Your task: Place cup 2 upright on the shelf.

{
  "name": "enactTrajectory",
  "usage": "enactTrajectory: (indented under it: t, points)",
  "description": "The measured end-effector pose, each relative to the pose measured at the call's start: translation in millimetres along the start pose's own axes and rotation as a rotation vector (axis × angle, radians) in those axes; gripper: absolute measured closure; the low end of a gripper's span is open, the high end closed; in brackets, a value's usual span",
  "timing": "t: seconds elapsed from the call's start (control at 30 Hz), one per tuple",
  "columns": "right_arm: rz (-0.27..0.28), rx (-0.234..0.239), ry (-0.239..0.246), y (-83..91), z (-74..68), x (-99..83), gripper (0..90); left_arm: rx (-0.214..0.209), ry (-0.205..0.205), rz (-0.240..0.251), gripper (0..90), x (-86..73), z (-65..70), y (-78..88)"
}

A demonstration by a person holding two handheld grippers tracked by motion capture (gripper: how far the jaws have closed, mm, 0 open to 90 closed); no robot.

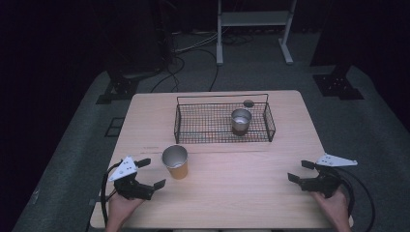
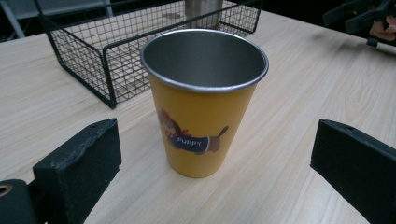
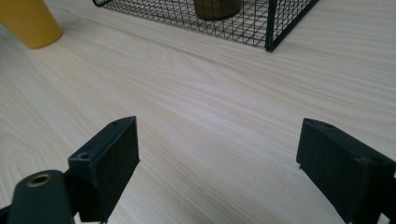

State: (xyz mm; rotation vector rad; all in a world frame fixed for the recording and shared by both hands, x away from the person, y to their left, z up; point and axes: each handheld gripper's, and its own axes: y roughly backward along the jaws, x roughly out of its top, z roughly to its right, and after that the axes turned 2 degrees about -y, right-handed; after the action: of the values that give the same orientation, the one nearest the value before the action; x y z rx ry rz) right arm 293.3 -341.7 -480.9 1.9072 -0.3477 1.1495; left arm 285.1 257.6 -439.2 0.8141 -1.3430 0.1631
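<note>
In the high view the room is dim and nearly black at the edges, while overhead light falls on the pale counter [image 1: 270, 193]. That picture is soft and grainy. Both gripper views are brighter and sharper; their near jaws blur slightly, and shadows stay faint.

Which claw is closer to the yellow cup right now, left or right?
Left. The left claw sits open just beside the yellow cup, not touching it. The right claw rests far across the table, open with nothing between its jaws.
</note>
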Motion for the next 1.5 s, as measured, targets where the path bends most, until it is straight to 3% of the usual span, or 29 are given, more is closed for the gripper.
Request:
enactTrajectory:
  t: [0.23, 0.63, 1.0, 1.5]
  points:
    - [-0.005, 0.008, 0.004, -1.2, -1.3, -1.1, 12.1, -0.01, -0.025, -0.065, 0.8, 9.6, -0.4, -10.4]
    - [-0.026, 0.016, 0.02, -5.6, -4.6, -0.8, 12.1, -0.04, -0.012, -0.128, 0.8, 14.2, -6.5, -25.0]
    - [-0.038, 0.033, 0.039, -10.6, -9.0, 1.1, 11.8, -0.064, 0.003, -0.156, 0.8, 20.8, -12.7, -37.8]
    - [-0.036, 0.043, 0.035, -9.5, -8.9, 0.8, 9.5, -0.064, -0.004, -0.183, 0.8, 25.5, -13.8, -49.6]
